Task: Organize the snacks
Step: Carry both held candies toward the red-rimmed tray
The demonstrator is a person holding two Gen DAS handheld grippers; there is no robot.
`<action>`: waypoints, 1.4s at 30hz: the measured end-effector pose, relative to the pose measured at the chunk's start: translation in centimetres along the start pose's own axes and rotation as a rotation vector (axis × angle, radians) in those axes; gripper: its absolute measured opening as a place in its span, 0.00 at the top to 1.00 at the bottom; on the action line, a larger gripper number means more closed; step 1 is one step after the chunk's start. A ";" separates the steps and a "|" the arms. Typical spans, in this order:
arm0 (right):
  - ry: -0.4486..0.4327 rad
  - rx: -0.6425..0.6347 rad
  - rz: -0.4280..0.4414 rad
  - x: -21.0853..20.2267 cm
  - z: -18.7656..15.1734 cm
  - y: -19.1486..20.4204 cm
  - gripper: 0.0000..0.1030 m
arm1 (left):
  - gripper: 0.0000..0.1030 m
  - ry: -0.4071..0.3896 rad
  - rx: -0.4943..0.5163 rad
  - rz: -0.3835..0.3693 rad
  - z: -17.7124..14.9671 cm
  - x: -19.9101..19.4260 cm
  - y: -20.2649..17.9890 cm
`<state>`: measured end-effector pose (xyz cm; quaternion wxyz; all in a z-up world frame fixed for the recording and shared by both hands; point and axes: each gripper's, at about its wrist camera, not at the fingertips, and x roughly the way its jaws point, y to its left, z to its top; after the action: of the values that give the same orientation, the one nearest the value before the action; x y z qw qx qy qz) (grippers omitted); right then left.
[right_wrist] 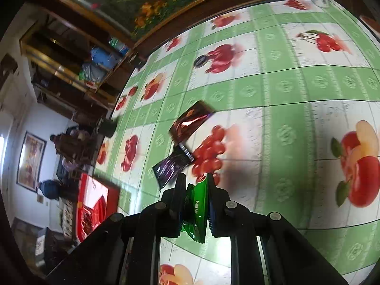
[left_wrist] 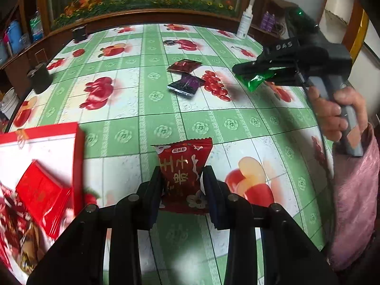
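My left gripper (left_wrist: 182, 175) is shut on a red snack packet (left_wrist: 184, 166) with white and yellow print, held above the tablecloth. A red box (left_wrist: 45, 166) with snacks inside lies at its left. My right gripper (right_wrist: 196, 185) is shut on a green snack packet (right_wrist: 198, 204) marked NEW; in the left wrist view that right gripper (left_wrist: 239, 70) hovers at the right with the green packet (left_wrist: 256, 80) hanging from it. A dark red packet (left_wrist: 184, 66) and a purple packet (left_wrist: 186, 84) lie side by side on the table, also seen as the dark red packet (right_wrist: 190, 121) and purple packet (right_wrist: 171, 168).
A green and white fruit-print tablecloth (left_wrist: 154, 95) covers the table. Two dark cylinders (left_wrist: 39, 77) stand near its left edge, a white bottle (left_wrist: 244, 22) at the far right corner. A hand (left_wrist: 332, 111) and pink sleeve (left_wrist: 353, 190) are at the right. The red box (right_wrist: 95, 204) lies at the left.
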<state>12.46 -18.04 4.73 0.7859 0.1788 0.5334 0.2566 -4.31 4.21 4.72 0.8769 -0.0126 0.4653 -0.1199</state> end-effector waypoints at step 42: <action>-0.090 -0.143 0.241 5.6 -8.6 12.8 0.84 | 0.70 -0.218 -0.173 0.060 -4.4 -9.8 7.9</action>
<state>3.37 -4.32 4.51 0.7832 0.1967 0.4526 0.3782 -11.61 14.46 9.09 0.9211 -0.0871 0.3760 -0.0509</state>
